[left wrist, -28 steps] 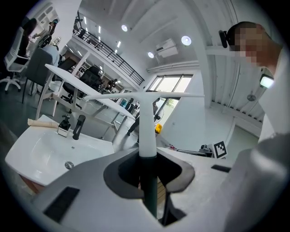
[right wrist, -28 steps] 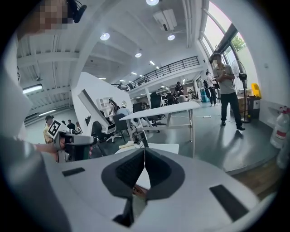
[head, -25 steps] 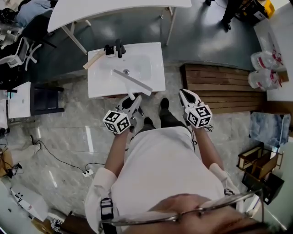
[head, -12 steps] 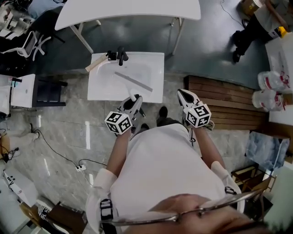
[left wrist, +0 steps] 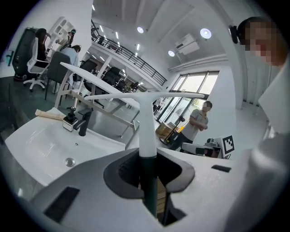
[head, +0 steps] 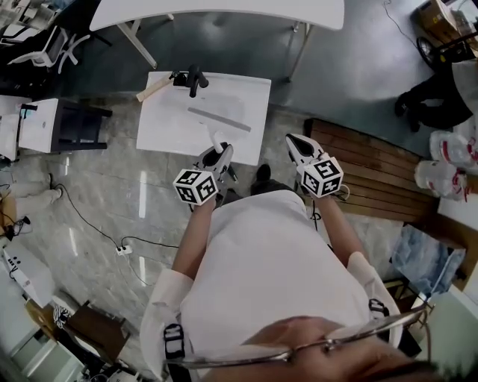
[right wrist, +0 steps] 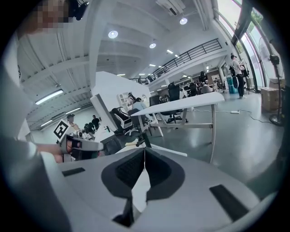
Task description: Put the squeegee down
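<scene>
White shirt (head: 261,261), glasses (head: 328,345), black-white marker cubes (head: 196,186)

i see a white sink (head: 168,127) standing on a glossy marbled floor (head: 112,201). a black faucet (head: 196,78) sits at its far edge, and a pale wooden stick (head: 153,89) lies across its far left corner. the drain (left wrist: 69,161) shows in the basin. beyond the sink stands a long white table (head: 224,11). to the right i make out a slatted wooden platform (head: 373,168), and to the left a dark low rack (head: 75,125). a power strip (head: 122,250) lies on the floor with its cable. in the left gripper view a person with folded arms (left wrist: 199,124) stands in the background.
</scene>
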Demonstrator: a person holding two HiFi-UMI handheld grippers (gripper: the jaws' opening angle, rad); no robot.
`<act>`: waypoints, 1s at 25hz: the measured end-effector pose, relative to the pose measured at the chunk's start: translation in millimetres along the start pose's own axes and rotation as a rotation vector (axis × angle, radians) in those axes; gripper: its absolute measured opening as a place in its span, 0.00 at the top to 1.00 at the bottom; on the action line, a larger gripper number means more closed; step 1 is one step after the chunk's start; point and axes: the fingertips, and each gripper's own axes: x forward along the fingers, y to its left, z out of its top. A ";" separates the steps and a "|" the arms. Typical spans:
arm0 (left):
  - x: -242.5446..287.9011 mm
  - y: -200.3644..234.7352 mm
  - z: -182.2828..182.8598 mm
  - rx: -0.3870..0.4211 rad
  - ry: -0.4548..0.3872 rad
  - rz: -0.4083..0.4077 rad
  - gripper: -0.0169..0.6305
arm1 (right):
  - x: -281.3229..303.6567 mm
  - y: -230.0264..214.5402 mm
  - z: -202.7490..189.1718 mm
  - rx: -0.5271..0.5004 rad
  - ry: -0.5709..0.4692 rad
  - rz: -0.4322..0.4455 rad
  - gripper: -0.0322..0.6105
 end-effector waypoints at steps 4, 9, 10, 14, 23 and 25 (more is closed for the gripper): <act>21.4 12.0 -12.1 -0.026 0.039 0.048 0.87 | 2.5 -11.2 -5.7 0.016 0.024 0.014 0.94; 55.2 34.4 -21.1 -0.027 0.092 0.087 0.87 | 10.9 -28.1 -11.3 0.047 0.036 0.005 0.94; 60.8 38.2 -23.3 -0.030 0.101 0.093 0.87 | 11.5 -30.1 -12.8 0.052 0.037 0.001 0.94; 83.7 53.8 -31.6 -0.041 0.144 0.110 0.87 | 13.0 -37.1 -16.6 0.083 0.037 -0.023 0.94; 140.0 113.2 -64.2 -0.068 0.304 0.160 0.87 | 19.6 -34.3 -18.6 0.122 0.033 -0.115 0.94; 154.8 126.0 -68.8 -0.079 0.337 0.173 0.87 | 21.4 -35.6 -17.4 0.131 0.031 -0.142 0.94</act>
